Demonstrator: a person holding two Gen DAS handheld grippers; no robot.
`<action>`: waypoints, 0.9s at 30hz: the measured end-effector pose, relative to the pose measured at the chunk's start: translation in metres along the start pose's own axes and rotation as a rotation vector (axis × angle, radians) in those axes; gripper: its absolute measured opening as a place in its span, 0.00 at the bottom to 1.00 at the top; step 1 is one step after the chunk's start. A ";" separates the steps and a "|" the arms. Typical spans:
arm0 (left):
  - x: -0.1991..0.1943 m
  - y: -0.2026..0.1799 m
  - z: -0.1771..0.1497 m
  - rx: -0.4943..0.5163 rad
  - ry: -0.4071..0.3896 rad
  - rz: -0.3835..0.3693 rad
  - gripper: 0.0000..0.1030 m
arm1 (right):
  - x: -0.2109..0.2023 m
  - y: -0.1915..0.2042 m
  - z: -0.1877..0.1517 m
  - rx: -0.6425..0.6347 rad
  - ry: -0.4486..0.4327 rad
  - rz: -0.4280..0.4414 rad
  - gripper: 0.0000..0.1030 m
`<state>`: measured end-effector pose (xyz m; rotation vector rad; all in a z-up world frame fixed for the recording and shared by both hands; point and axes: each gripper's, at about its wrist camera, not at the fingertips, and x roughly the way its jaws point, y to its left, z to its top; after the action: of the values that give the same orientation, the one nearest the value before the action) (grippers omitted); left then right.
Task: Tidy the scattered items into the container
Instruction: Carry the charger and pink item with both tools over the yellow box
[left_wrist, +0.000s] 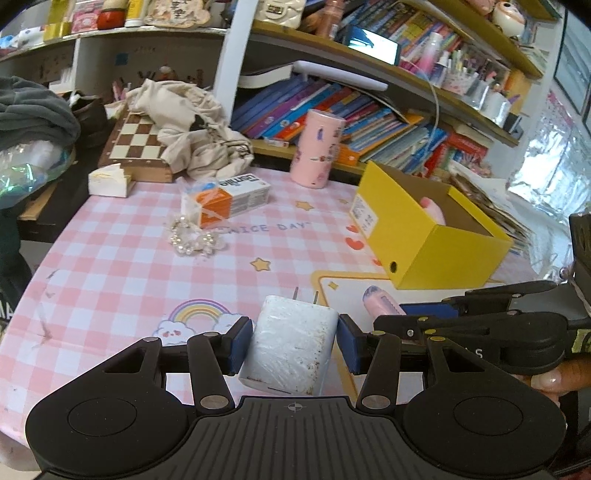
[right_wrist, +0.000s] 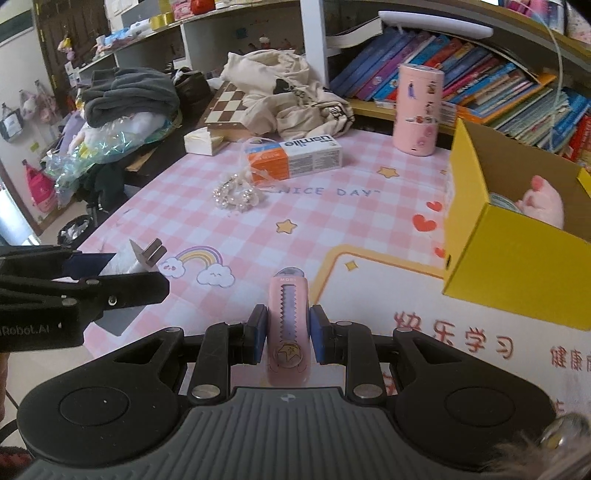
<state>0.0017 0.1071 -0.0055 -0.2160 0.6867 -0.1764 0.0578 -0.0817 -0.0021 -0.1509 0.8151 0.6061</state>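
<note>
My left gripper (left_wrist: 293, 343) is shut on a white wall charger (left_wrist: 291, 350), prongs pointing forward, held just above the pink checked tablecloth (left_wrist: 110, 280). My right gripper (right_wrist: 288, 332) is shut on a pink utility cutter (right_wrist: 289, 325) that lies lengthwise between the blue pads. An open yellow box (left_wrist: 443, 251) (right_wrist: 517, 280) stands to the right with a pink plush toy (right_wrist: 543, 206) inside. In the right wrist view the charger (right_wrist: 125, 264) shows at the left. A toothpaste carton (left_wrist: 229, 199) and a pearl bracelet (left_wrist: 192, 236) lie farther back on the cloth.
A pink cylinder (left_wrist: 317, 147) stands at the back by the bookshelf (left_wrist: 369, 122). A chessboard (left_wrist: 136, 144) under a crumpled cream cloth (left_wrist: 192, 129) and a small white box (left_wrist: 107, 181) sit at the back left. A hand (left_wrist: 554, 376) holds the right tool.
</note>
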 end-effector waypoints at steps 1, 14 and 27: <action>0.001 -0.002 0.000 0.004 0.002 -0.009 0.47 | -0.003 -0.001 -0.002 0.004 -0.001 -0.008 0.23; 0.017 -0.034 -0.001 0.083 0.039 -0.128 0.47 | -0.028 -0.029 -0.026 0.097 -0.007 -0.115 0.23; 0.037 -0.072 0.005 0.145 0.060 -0.201 0.47 | -0.050 -0.061 -0.043 0.165 -0.013 -0.183 0.23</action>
<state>0.0266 0.0301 -0.0063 -0.1406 0.7087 -0.4248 0.0385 -0.1697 -0.0018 -0.0698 0.8253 0.3660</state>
